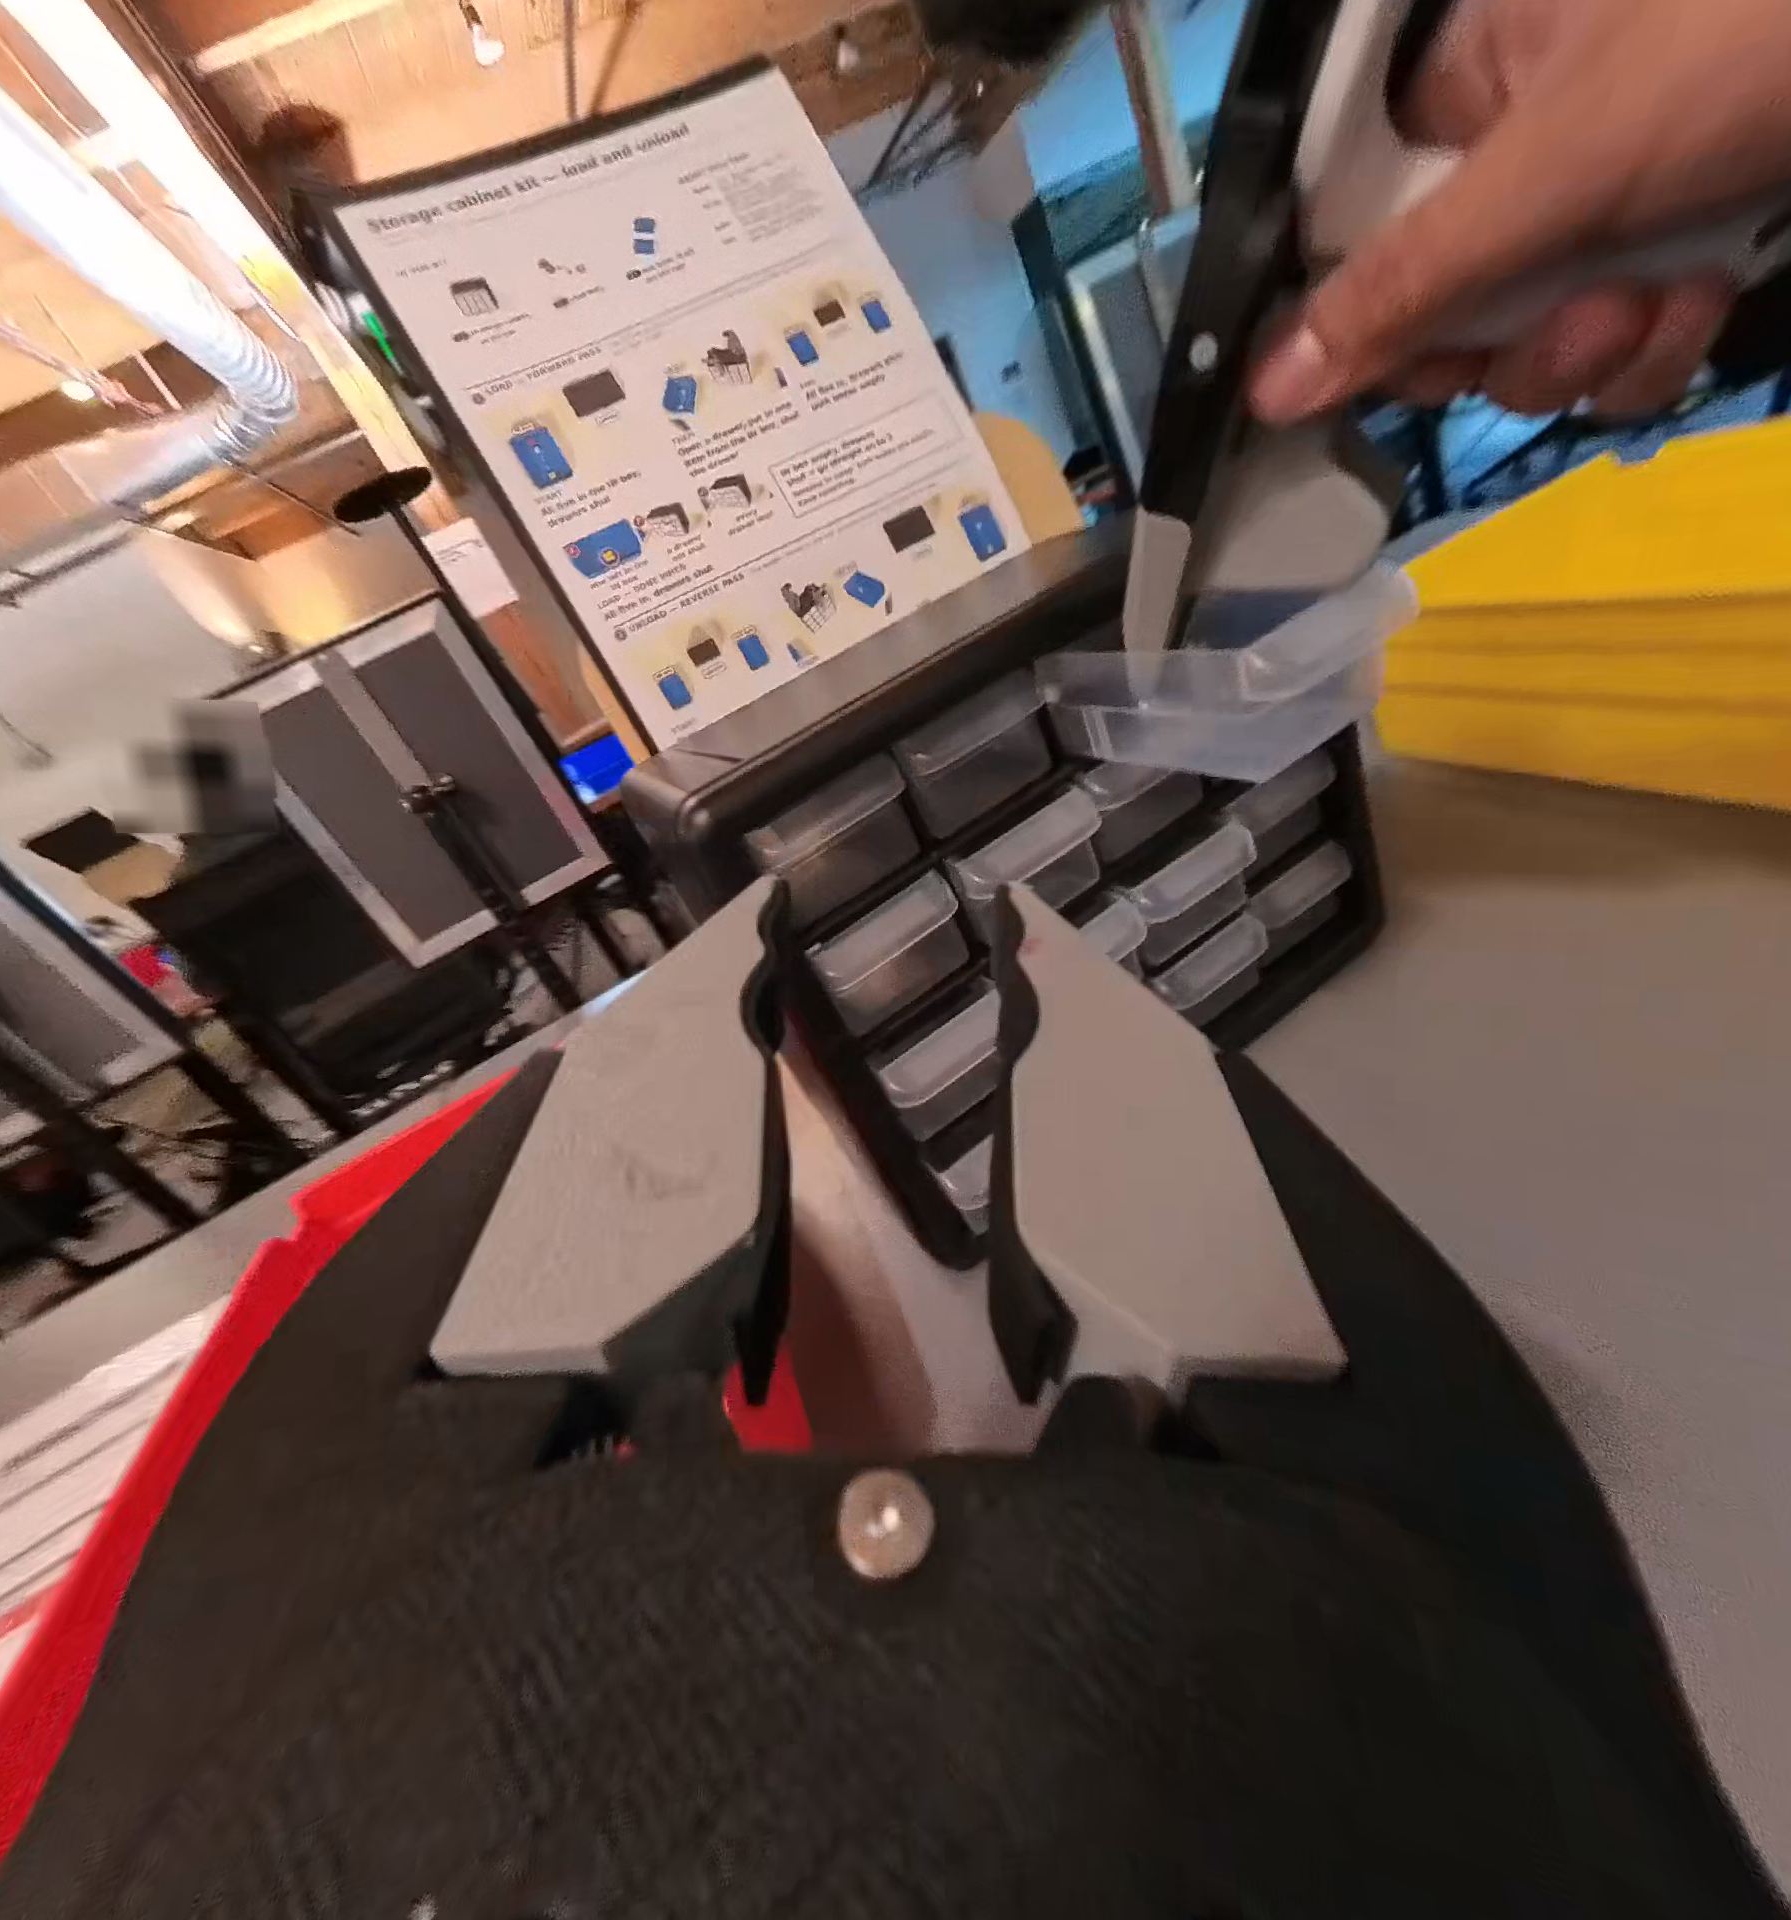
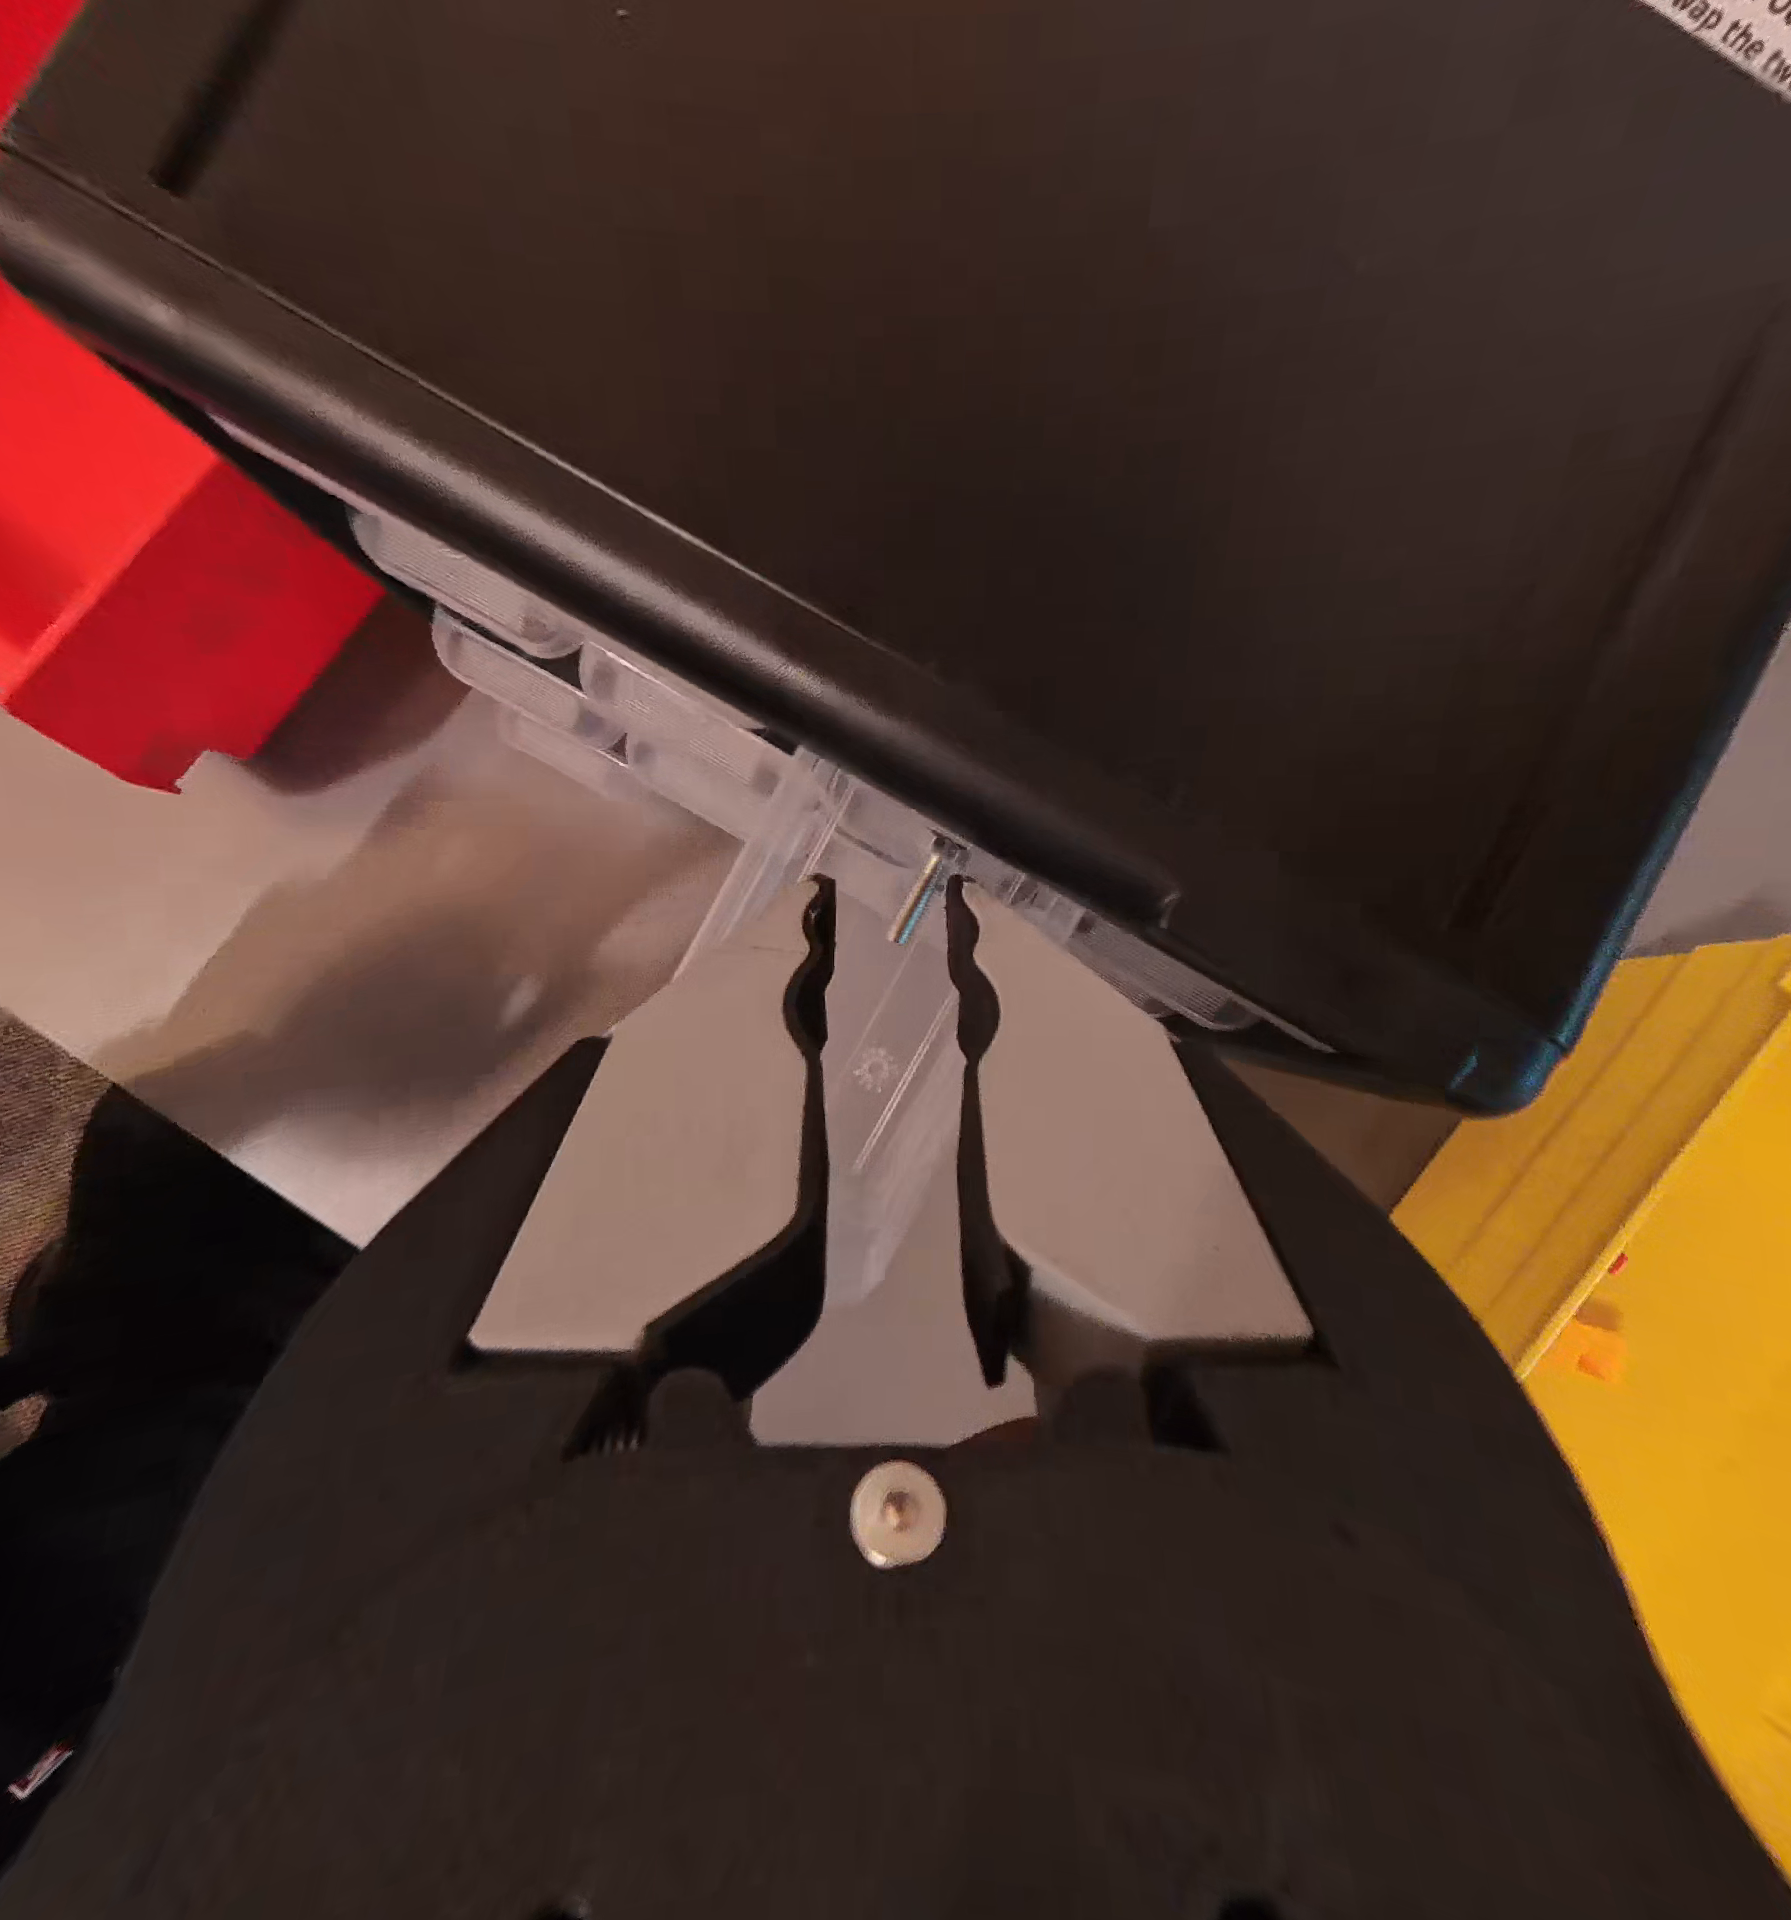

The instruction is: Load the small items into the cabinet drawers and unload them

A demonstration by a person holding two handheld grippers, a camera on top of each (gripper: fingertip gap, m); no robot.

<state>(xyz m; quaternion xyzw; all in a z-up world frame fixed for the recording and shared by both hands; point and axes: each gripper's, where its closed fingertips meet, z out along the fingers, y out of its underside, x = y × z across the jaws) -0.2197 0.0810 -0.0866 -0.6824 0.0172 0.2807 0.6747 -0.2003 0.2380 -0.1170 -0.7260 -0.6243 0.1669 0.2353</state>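
Screw (image 2: 922, 899) — small, stiff, slippery — lay in the pulled-out clear drawer (image 1: 1223, 696); grip its shank. Right gripper (image 2: 886, 883) jaws were spread around it — left gripper (image 1: 891, 904) spread, empty.

The left wrist view is taken from low over the worktop (image 1: 1556, 1143), facing obliquely toward the front of the black drawer cabinet (image 1: 1026, 914), which is seen from a short way off with an instruction sheet (image 1: 662, 416) behind it. The right wrist view is taken from above and very close, looking steeply down over the cabinet's top (image 2: 974, 364) onto a pulled-out clear drawer (image 2: 891, 1091). The cabinet, that drawer (image 1: 1223, 686), the red bin (image 2: 91, 520) and the yellow bins (image 1: 1649, 623) are shared by both views.
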